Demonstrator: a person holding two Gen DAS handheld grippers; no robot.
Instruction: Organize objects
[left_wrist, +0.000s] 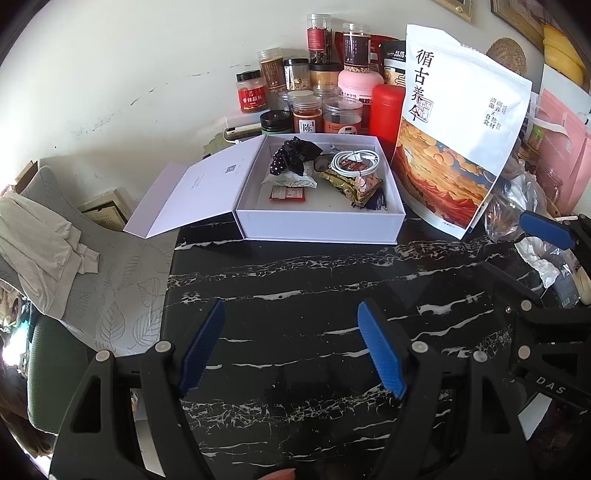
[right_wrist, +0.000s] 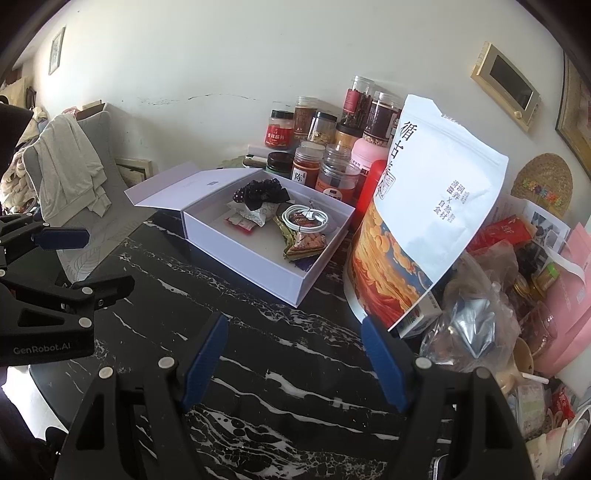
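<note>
A white box (left_wrist: 317, 225) stands open on the black marble table (left_wrist: 295, 288), its lid (left_wrist: 192, 192) folded out to the left. Inside lie a black scrunchie (left_wrist: 295, 153), a coiled white cable (left_wrist: 354, 160), snack packets (left_wrist: 364, 184) and a small red sachet (left_wrist: 287, 193). The box also shows in the right wrist view (right_wrist: 258, 266). My left gripper (left_wrist: 291, 347) is open and empty above bare table, well short of the box. My right gripper (right_wrist: 295, 365) is open and empty too; it also shows at the right in the left wrist view (left_wrist: 546, 232).
Several spice jars (left_wrist: 306, 99) and a red canister (left_wrist: 386, 110) stand against the wall behind the box. A large white pouch (left_wrist: 458, 136) leans right of it. Bags and clutter (right_wrist: 517, 295) fill the right side. A chair with cloth (left_wrist: 55, 240) is at left.
</note>
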